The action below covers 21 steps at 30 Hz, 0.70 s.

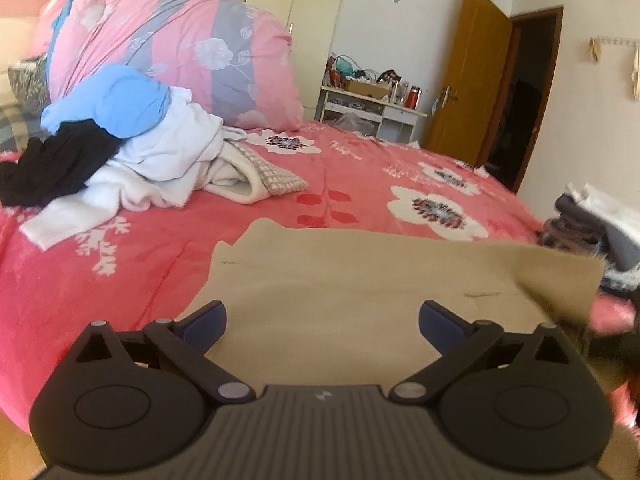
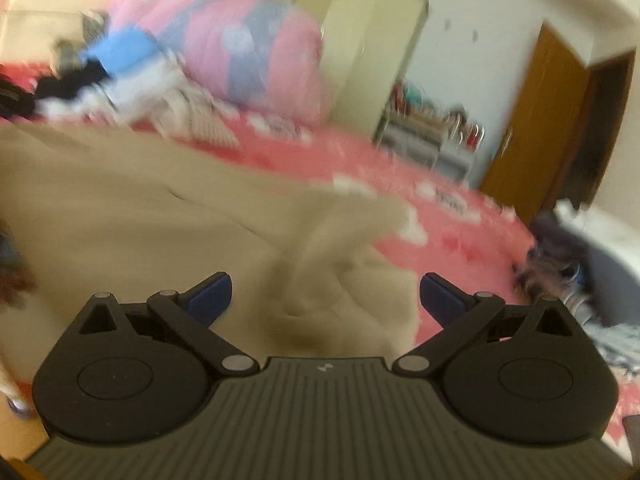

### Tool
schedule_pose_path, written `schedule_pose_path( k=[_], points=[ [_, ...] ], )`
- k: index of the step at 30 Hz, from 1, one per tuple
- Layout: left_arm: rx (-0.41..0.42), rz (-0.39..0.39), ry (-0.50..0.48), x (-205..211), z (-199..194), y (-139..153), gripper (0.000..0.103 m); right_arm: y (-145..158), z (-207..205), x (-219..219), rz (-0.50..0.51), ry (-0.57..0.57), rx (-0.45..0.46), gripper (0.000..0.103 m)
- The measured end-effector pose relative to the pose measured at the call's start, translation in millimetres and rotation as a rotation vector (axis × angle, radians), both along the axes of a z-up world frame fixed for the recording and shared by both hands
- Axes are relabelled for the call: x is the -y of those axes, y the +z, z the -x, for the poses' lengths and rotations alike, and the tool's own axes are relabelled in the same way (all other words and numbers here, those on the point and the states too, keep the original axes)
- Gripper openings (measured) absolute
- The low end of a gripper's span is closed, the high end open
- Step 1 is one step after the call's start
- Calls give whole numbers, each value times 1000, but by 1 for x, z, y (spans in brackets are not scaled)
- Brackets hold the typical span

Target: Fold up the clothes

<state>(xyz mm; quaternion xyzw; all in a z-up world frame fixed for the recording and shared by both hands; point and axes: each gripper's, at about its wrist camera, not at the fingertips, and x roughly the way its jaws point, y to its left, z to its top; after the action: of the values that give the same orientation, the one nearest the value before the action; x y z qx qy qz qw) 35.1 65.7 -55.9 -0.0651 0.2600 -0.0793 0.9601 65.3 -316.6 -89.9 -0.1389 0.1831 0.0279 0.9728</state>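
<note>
Both my grippers, left gripper [image 1: 322,320] and right gripper [image 2: 325,296], have fingers spread wide, gripping nothing. Tan garment [image 1: 360,280] lies flat on the bed [image 1: 120,272], lower centre, laid out for folding; unfolded pile [image 1: 120,140] waits upper left

No readable text, nos. or labels in either view. Only a small pale logo mark on left gripper [image 1: 322,312] body and right gripper [image 2: 325,294] body; no letters legible.
</note>
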Motion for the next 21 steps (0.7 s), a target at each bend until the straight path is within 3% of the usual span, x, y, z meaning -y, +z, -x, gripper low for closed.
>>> schedule_pose_path(
  k=[2,4,8,10,13,15,17,19,20,21],
  points=[
    [5,-28,3,2,-3,-2,103,13,-22,46,-188,-184,28,101],
    [8,-47,4,3,-7,-4,103,20,-26,96,-473,-315,30,101],
    [14,-43,16,-1,-12,-6,103,20,10,130,-658,-374,110,100],
    [22,-41,29,-3,-14,-6,103,22,29,122,-642,-325,141,98],
    [35,-36,51,-8,-14,-6,103,27,47,95,-594,-188,144,81],
    [37,-34,59,-12,-15,-5,102,28,51,75,-561,-71,103,61],
    [40,-24,75,-19,-11,-5,102,19,45,64,-563,-21,-3,51],
    [30,-3,92,-29,-8,-4,101,0,31,77,-614,-105,-105,44],
    [27,14,98,-36,-4,-3,101,-9,32,93,-709,-193,-137,30],
    [25,33,102,-43,1,-1,101,-17,34,111,-821,-286,-162,28]
  ],
)
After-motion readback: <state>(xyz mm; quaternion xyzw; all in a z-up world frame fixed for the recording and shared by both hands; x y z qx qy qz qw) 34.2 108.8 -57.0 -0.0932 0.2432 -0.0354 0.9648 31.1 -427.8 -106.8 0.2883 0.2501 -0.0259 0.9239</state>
